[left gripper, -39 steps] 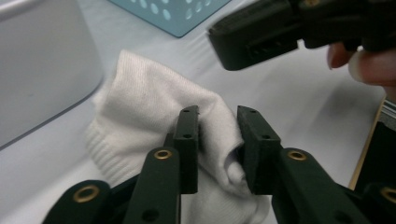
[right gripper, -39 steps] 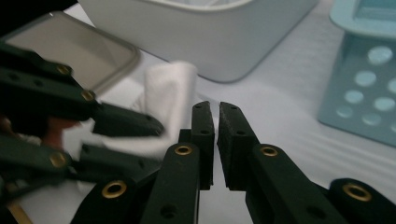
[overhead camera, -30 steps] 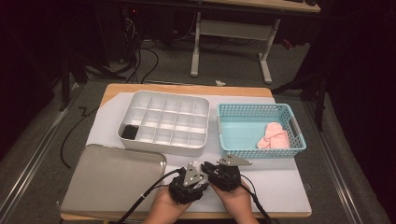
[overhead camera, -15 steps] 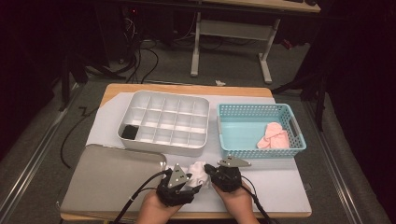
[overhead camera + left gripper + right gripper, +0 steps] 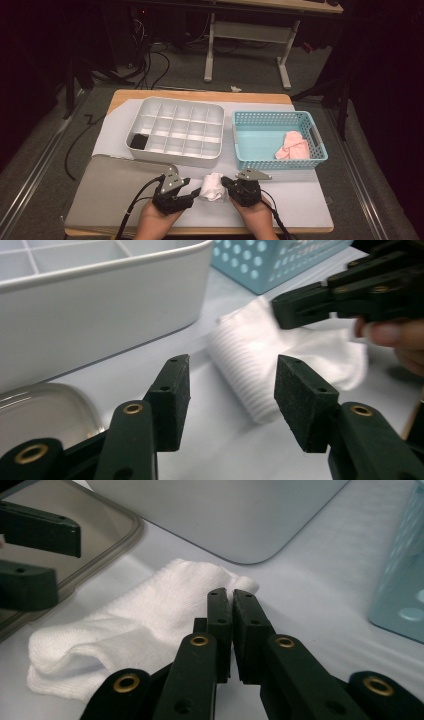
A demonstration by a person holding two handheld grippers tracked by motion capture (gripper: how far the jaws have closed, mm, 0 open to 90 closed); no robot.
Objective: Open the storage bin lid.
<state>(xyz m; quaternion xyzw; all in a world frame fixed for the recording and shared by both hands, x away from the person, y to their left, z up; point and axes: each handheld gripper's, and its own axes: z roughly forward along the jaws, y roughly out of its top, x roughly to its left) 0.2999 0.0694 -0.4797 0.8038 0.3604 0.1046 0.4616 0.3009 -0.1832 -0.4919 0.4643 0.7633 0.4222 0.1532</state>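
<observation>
left hand-held gripper (image 5: 192, 192) drew back, open (level) | right hand-held gripper (image 5: 225, 183) pinches sock (image 5: 211, 186)

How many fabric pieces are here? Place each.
3: white ribbed sock in the right gripper; pink cloth in the blue plastic basket; dark bundle, likely fabric, in the white divided tray's corner. Others may hide.

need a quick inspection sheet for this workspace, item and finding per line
surface: white mat on a wooden table.
job's things: white sock on the mat between the claws.
clutter: white divided tray with one dark item; blue basket holding pink cloth; grey lid.
grippers: left claw open beside the sock; right claw shut on the sock's edge.
cables: black cable trails from the left claw.
surroundings: dark floor, desk legs, floor cables.
</observation>
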